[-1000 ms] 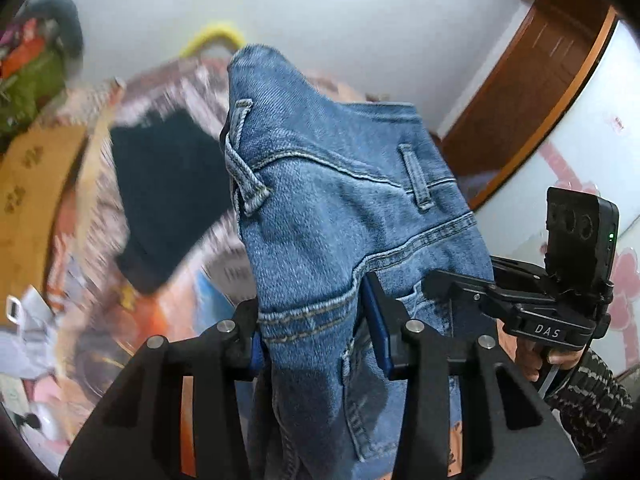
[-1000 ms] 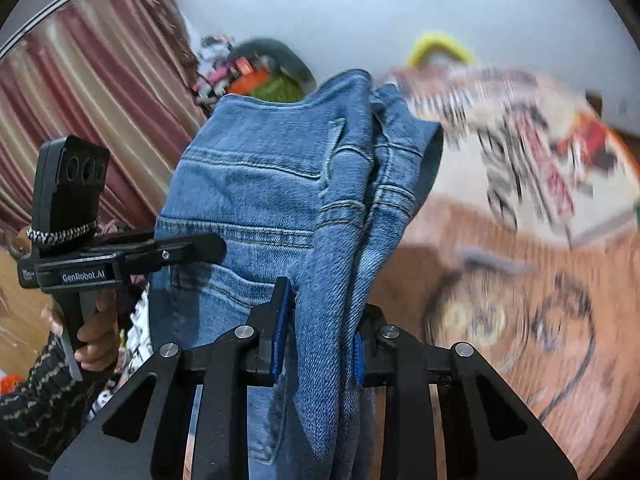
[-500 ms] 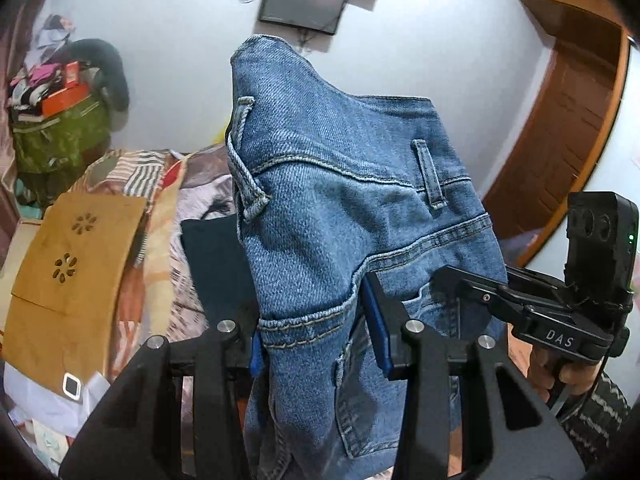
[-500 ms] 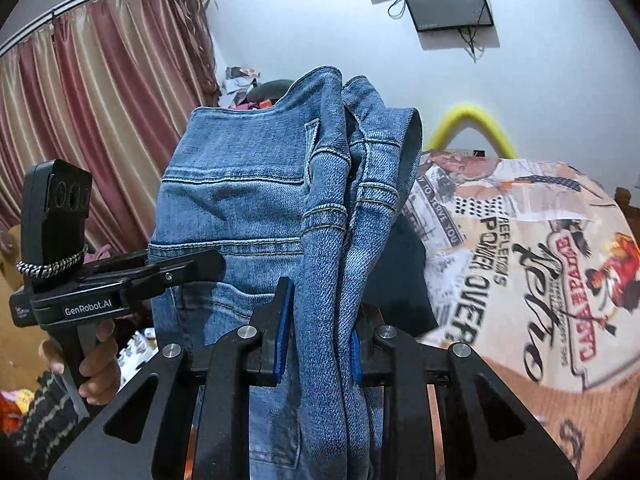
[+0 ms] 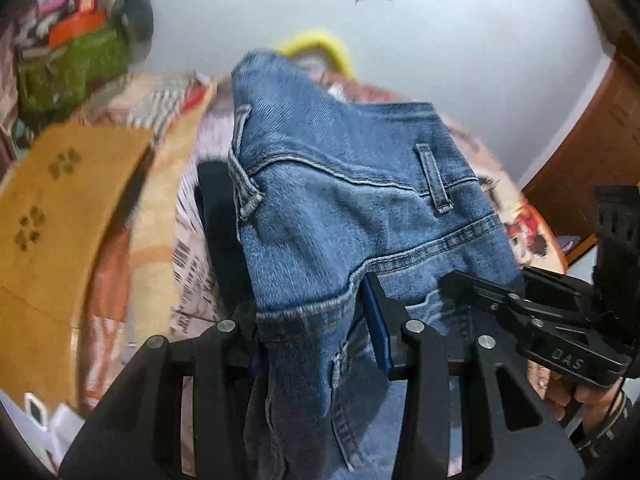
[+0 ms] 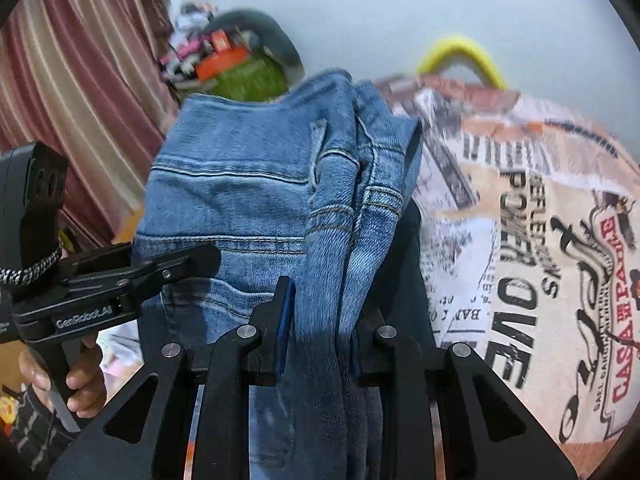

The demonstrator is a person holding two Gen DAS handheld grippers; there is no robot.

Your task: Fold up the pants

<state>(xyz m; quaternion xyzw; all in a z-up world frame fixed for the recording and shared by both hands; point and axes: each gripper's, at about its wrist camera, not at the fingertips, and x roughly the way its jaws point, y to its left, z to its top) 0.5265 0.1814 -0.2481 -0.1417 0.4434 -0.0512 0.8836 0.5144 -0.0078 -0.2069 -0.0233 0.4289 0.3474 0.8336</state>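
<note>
Two claws grip one pair of blue jeans [image 5: 344, 208], held up in the air above a bed. Left claw [image 5: 316, 336]: blue pads pressed on a thick bunch of denim below the waistband; belt loop and yoke seam visible above the pads. Right claw [image 6: 320, 320]: clamped on a narrower folded edge of the jeans [image 6: 256, 184], several layers stacked between the pads. Left wrist view shows the right claw's body at lower right, marked "DAS", with the right hand [image 5: 568, 396] on its handle and a striped sleeve below. Right wrist view shows the left claw's body at lower left, marked "GenRobot.AI", left hand [image 6: 76, 376] around the grip. Bedspread [image 6: 520, 248] beneath carries newspaper-style print: large black "POWE…" readable, red "CASA" followed by blurred letters, smaller lines too blurred to read. Dark garment [image 5: 220, 216] lies on the bed behind the jeans. Yellow curved object [image 6: 460, 52] stands at the bed's far end against a white wall. Striped curtain [image 6: 72, 80] on the left; green bag [image 6: 248, 76] topped with clutter near it. Both views motion-blurred.
</note>
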